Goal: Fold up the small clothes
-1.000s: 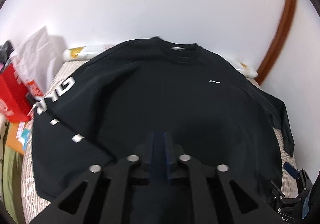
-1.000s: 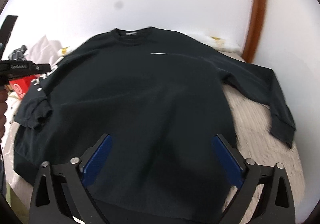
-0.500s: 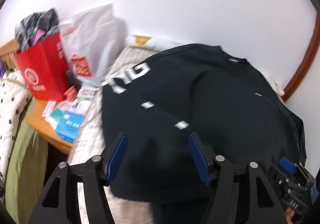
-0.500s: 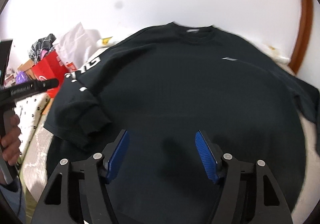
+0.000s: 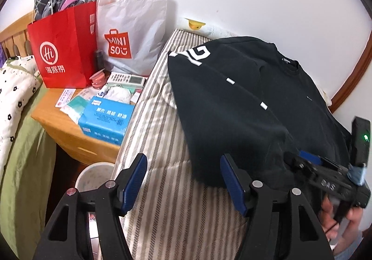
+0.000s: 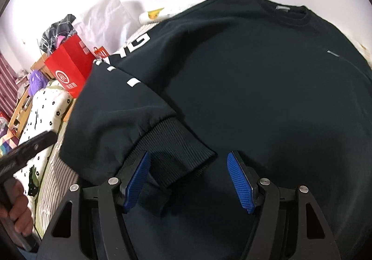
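Observation:
A black sweatshirt (image 5: pixel 244 109) lies flat on the striped mattress (image 5: pixel 167 139), collar toward the wall. Its left sleeve, printed with white letters (image 6: pixel 137 44), is laid down along the body and ends in a ribbed cuff (image 6: pixel 172 150). My right gripper (image 6: pixel 188 162) hovers open just over that cuff; its left pad is above the ribbing and neither pad presses on it. In the left wrist view the right gripper (image 5: pixel 302 161) sits on the shirt's near edge. My left gripper (image 5: pixel 183 167) is open above bare mattress, left of the shirt, with nothing between its fingers.
Left of the mattress stands a wooden nightstand (image 5: pixel 58 125) with a red paper bag (image 5: pixel 62 46), a white shopping bag (image 5: pixel 132 27), a blue tissue box (image 5: pixel 107 120) and small clutter. A white bin (image 5: pixel 93 178) sits below it. A spotted quilt (image 5: pixel 14 88) lies further left.
Both grippers have swung left across the sweatshirt toward its lettered sleeve. The left gripper went from shut to open and left the shirt. The right gripper's jaws narrowed but stay open.

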